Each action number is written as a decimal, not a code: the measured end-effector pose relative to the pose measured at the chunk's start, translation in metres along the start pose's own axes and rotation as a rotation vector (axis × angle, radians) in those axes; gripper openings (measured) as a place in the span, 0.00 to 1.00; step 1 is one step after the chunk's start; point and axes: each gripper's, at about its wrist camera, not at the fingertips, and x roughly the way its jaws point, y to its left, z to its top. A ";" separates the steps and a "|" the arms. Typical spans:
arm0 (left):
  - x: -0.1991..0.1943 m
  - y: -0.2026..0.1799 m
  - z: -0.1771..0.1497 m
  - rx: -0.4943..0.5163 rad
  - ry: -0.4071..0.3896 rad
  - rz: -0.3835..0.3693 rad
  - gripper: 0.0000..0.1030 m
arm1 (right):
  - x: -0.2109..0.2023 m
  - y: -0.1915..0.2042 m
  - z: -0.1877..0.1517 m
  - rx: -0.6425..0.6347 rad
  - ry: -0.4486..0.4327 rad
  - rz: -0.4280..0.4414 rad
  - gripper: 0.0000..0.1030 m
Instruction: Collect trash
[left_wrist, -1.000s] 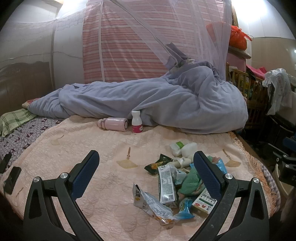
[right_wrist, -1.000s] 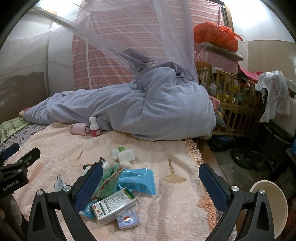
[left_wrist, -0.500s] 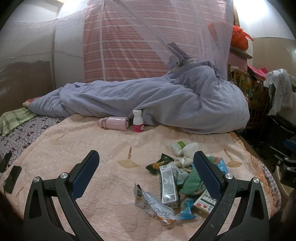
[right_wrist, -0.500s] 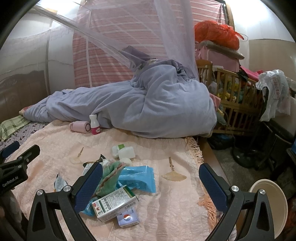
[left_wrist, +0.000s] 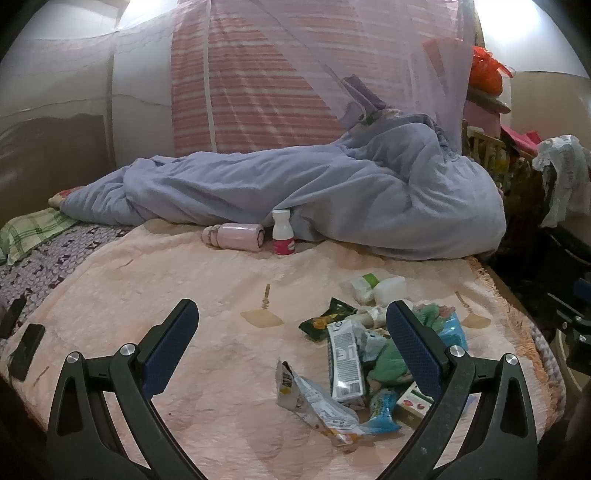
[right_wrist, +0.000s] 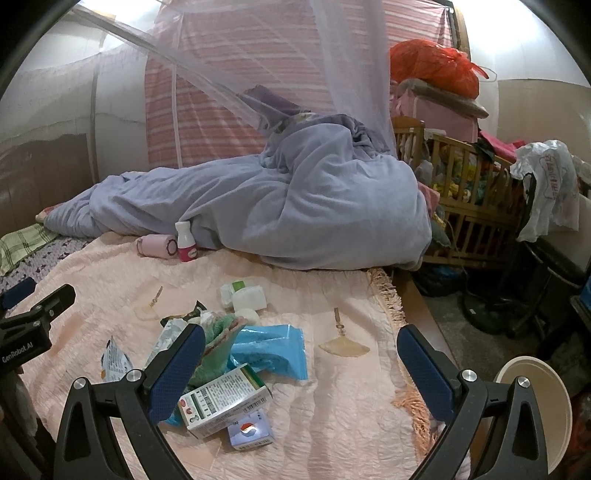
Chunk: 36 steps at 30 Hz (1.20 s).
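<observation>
The left gripper (left_wrist: 288, 325) hangs over the pink bedspread (left_wrist: 207, 280), jaws wide apart and empty. The right gripper (right_wrist: 301, 350) is likewise spread, holding nothing. The trash pile (left_wrist: 362, 354) lies at the left view's five o'clock, including a white carton (right_wrist: 225, 400) and blue wrapper (right_wrist: 273, 349). A cream bin (right_wrist: 535, 402) sits at the right view's four o'clock.

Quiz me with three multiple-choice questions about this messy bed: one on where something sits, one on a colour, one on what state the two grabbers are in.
1. Where does the small white bottle with the red label stand?
A. beside the lying pink flask
B. on the floor
C. inside the crib

2. What colour is the flat plastic packet in the litter pile?
A. yellow
B. blue
C. black

3. The left gripper and right gripper are:
A. both shut
B. both open, empty
C. each holding trash

Key: A, they sit together against the quilt; B, clearly blue; B, fingers spread apart with nothing between.
</observation>
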 end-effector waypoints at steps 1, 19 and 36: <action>0.002 0.001 0.000 0.001 0.004 0.002 0.98 | 0.001 0.000 0.000 -0.003 0.004 0.000 1.00; 0.021 0.036 -0.010 0.050 0.092 0.054 0.98 | 0.030 0.005 -0.014 -0.031 0.093 0.050 1.00; 0.049 0.010 -0.047 0.022 0.370 -0.213 0.93 | 0.123 0.046 -0.023 0.025 0.310 0.357 0.66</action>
